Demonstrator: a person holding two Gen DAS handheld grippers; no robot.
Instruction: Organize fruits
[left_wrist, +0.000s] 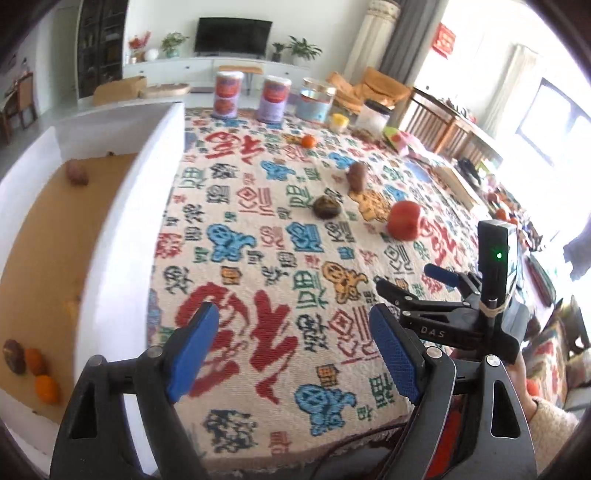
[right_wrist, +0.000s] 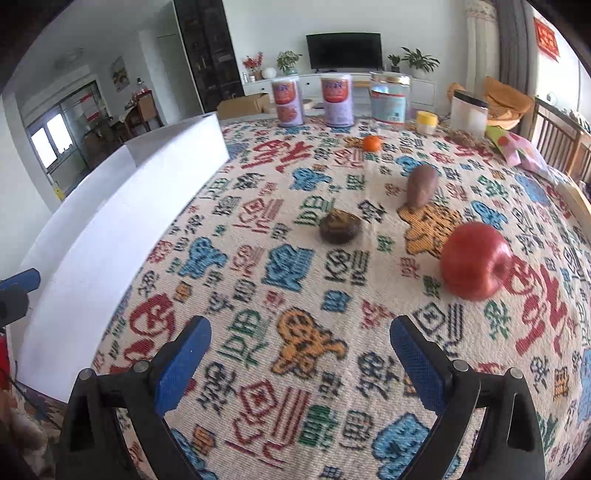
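A red apple (right_wrist: 474, 260) lies on the patterned tablecloth (right_wrist: 258, 295), ahead and right of my open, empty right gripper (right_wrist: 299, 332). A dark round fruit (right_wrist: 340, 230), a brown oblong fruit (right_wrist: 421, 184) and a small orange (right_wrist: 371, 143) lie farther back. My left gripper (left_wrist: 295, 325) is open and empty above the cloth, next to a white box (left_wrist: 122, 236) that holds two oranges (left_wrist: 46, 387), a dark fruit (left_wrist: 14, 356) and a brown fruit (left_wrist: 77, 172). The left wrist view also shows the apple (left_wrist: 404, 220) and the right gripper (left_wrist: 410, 288).
Two purple cans (right_wrist: 288, 101), a clear jar (right_wrist: 389, 98), a yellow-lidded pot (right_wrist: 426, 122) and a white container (right_wrist: 469, 114) stand along the table's far edge. A pink packet (right_wrist: 517, 147) lies at the right. Wooden chairs stand beyond.
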